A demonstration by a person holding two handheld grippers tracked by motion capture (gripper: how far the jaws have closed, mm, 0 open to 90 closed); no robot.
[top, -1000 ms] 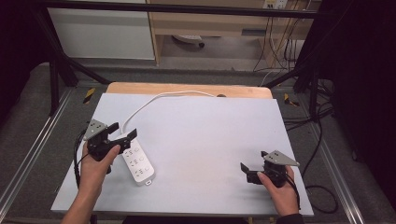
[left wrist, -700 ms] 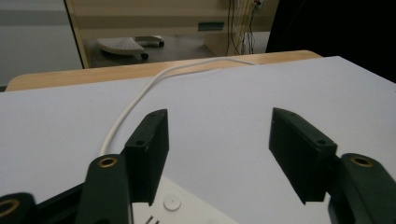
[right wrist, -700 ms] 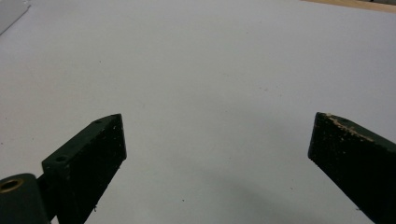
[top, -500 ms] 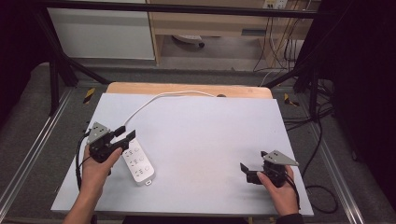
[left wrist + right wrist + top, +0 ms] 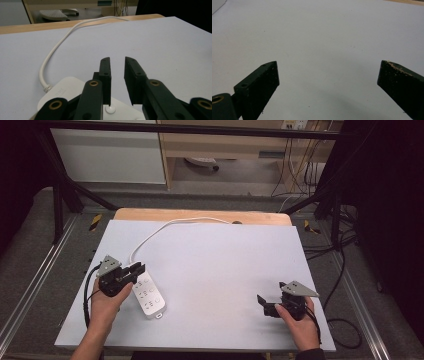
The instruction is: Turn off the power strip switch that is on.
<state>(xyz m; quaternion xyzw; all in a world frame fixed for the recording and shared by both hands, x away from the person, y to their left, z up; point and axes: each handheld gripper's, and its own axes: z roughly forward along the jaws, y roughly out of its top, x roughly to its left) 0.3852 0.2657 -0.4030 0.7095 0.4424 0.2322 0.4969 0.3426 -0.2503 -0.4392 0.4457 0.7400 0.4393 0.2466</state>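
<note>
While both grippers sit low over the table [image 5: 210, 270], a white power strip [image 5: 147, 296] lies at front left.
L gripper [image 5: 134, 270] hangs over the strip's far end w/ jaws nearly closed, small gap, nothing between. R gripper [image 5: 265, 304] at front right, jaws spread wide, empty. Strip's cable [image 5: 165, 226] runs to the far edge.

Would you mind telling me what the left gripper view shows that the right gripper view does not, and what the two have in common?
The left gripper view has the white power strip under the narrowly parted jaws of the left gripper, its white cable curving away to the wooden table edge. The right gripper view has the right gripper, its jaws spread wide over bare surface. Both show the light grey tabletop.
</note>
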